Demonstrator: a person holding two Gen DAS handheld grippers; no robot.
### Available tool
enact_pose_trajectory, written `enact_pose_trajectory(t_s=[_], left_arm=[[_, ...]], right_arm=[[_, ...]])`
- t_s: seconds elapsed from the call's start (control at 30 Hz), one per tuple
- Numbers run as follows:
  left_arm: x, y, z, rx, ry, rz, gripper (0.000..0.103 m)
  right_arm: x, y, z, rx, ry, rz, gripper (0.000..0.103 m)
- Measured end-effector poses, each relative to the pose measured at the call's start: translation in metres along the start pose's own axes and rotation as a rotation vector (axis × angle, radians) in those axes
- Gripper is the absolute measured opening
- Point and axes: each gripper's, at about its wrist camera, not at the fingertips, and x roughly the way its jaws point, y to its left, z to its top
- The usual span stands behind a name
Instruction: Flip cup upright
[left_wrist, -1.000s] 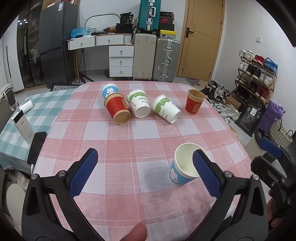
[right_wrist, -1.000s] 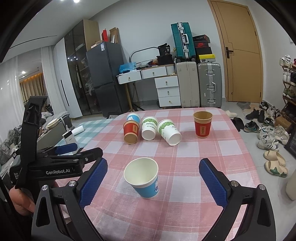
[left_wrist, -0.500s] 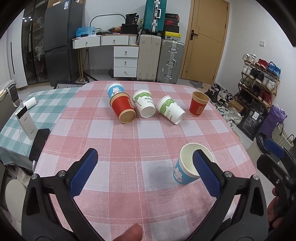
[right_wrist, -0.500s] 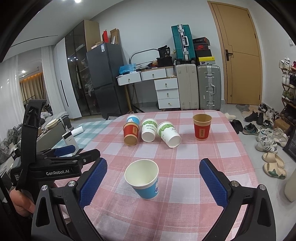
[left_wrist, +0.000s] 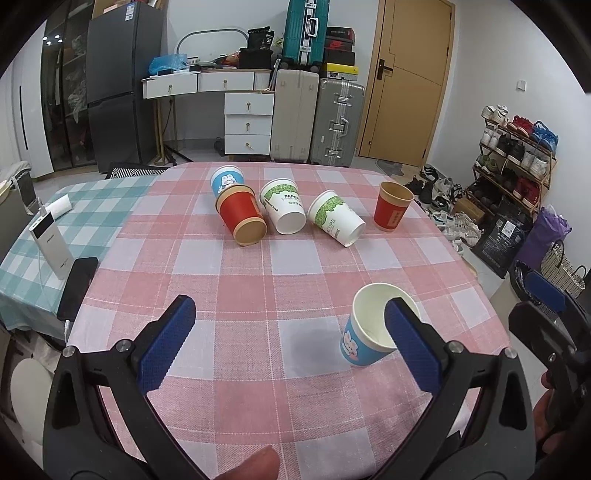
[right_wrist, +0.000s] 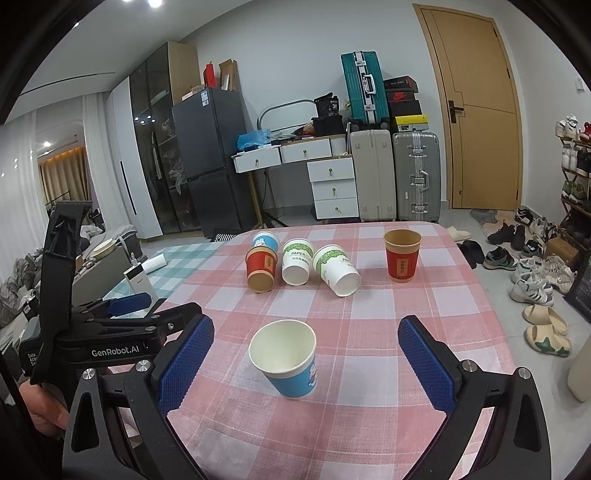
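On my screens, item by item:

- Blue paper cup with a white inside (right_wrist: 283, 363): stands upright, mouth up, on the near part of the table (right_wrist: 369, 306), between the two rigs and touched by neither.
- Left hand-held gripper (left_wrist: 291, 343): blue pads spread wide, holding nothing; its right pad overlaps the cup's rim in my left view, though I think it sits in front of the cup rather than on it.
- Right hand-held gripper (right_wrist: 306, 363): spread wide, empty, cup seen between its pads.
- Red paper cup with a kraft-brown rim (right_wrist: 261, 269): lying on its side, mouth toward me.
- Two white paper cups with green leaf print (right_wrist: 296, 261) (right_wrist: 336, 270): on their sides just beside it.
- Small blue cup with a cartoon print (right_wrist: 265, 240): behind the red one; I cannot tell whether they touch.
- Second red paper cup (right_wrist: 402, 254): upright, apart to the right.
- Surface: red-and-white checked cloth; a teal checked cloth (left_wrist: 55, 221) adjoins on the left, carrying a white power bank (left_wrist: 50, 243) and a black phone (left_wrist: 77, 284).
- Room: dark fridge (right_wrist: 210, 158), white drawers (right_wrist: 332, 184), silver suitcases (right_wrist: 415, 173), wooden door (right_wrist: 476, 110), shoe rack (left_wrist: 517, 162).
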Motion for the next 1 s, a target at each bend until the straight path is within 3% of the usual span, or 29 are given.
enact_pose_trajectory(t_s=[1.0], left_arm=[[-0.004, -0.009, 0.012, 0.029, -0.025, -0.006, 0.102]], right_arm=[[0.000, 0.002, 0.002, -0.005, -0.009, 0.000, 0.102]])
